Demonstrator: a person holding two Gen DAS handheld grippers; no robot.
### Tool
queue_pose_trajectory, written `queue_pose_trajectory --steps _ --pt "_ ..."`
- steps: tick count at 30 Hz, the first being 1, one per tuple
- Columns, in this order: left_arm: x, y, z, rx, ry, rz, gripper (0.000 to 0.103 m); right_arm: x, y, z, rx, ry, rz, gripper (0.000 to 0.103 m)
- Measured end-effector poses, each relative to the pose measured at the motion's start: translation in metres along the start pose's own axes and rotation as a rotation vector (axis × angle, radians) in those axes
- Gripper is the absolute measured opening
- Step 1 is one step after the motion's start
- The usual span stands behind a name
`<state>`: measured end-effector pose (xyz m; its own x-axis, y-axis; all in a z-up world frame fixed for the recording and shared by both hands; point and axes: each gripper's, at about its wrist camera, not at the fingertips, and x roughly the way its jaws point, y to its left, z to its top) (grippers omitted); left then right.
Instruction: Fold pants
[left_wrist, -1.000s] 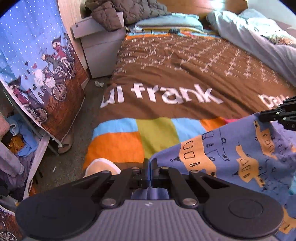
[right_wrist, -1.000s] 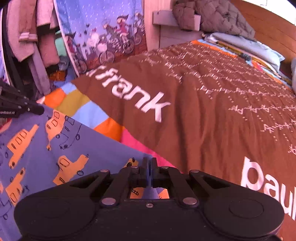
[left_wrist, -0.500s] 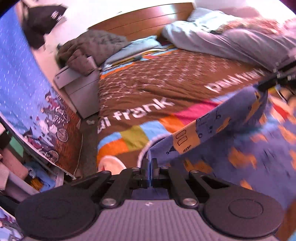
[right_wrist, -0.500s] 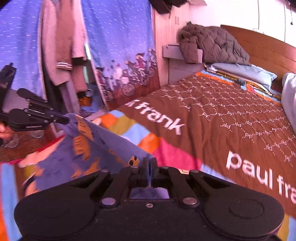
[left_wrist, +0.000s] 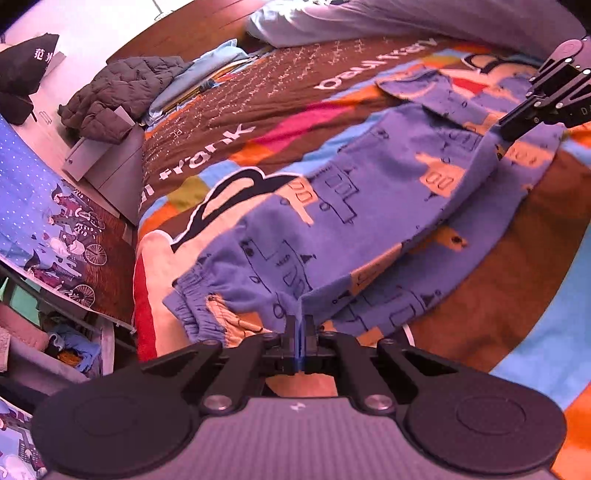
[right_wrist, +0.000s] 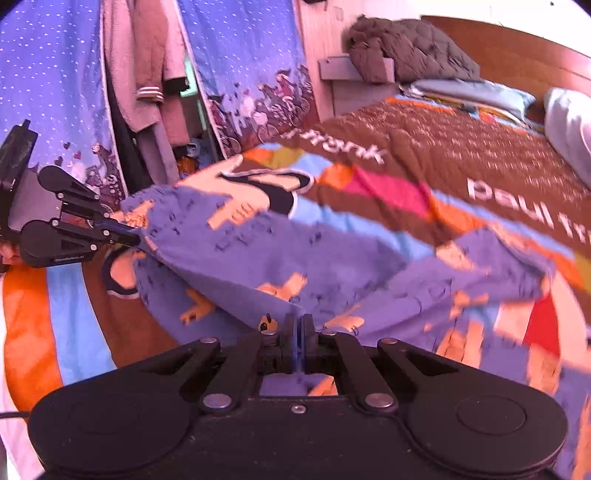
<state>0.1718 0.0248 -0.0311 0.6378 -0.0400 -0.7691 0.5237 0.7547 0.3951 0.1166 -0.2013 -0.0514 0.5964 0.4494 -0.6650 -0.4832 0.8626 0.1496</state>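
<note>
We hold the pants (left_wrist: 332, 221) off the bedspread (left_wrist: 535, 332), long axis strung between our left gripper (left_wrist: 300, 325) and right gripper (right_wrist: 297, 325), both clamped on one fabric edge. Lower layer drapes beneath. Quilted jacket (left_wrist: 118, 92) sits well apart; nothing obstructs.

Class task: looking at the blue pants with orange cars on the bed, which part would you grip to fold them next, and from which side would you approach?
Grip the pants along the raised edge, where the left gripper and right gripper are already shut on it. Come in from the near side, level with the bedspread: that edge stands clear of it, while the gathered cuff looks bulkier.
</note>
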Motion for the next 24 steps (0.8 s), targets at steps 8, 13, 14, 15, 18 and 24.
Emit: queue_pose_trajectory --steps 8,13,14,15,18,24 --pt "0.003 -0.012 -0.003 0.080 0.041 0.002 0.000 -0.008 0.012 -0.023 0.000 -0.005 -0.018 0.000" --pt "0.011 -0.021 -0.005 0.123 0.079 0.012 0.003 -0.004 0.015 -0.029 -0.036 0.044 -0.018 0.000" --pt "0.010 -0.020 -0.005 0.114 0.082 0.011 0.006 -0.002 0.015 -0.031 -0.033 0.052 -0.018 0.000" --pt "0.008 -0.019 -0.005 0.098 0.082 -0.001 0.009 0.000 0.015 -0.033 -0.029 0.056 -0.016 0.000" --pt "-0.001 -0.014 -0.003 0.021 0.081 -0.064 0.029 -0.005 0.018 -0.035 -0.030 0.045 0.010 0.000" --pt "-0.021 -0.025 0.018 -0.062 0.004 -0.190 0.058 -0.023 0.016 -0.042 0.015 0.020 0.016 0.022"
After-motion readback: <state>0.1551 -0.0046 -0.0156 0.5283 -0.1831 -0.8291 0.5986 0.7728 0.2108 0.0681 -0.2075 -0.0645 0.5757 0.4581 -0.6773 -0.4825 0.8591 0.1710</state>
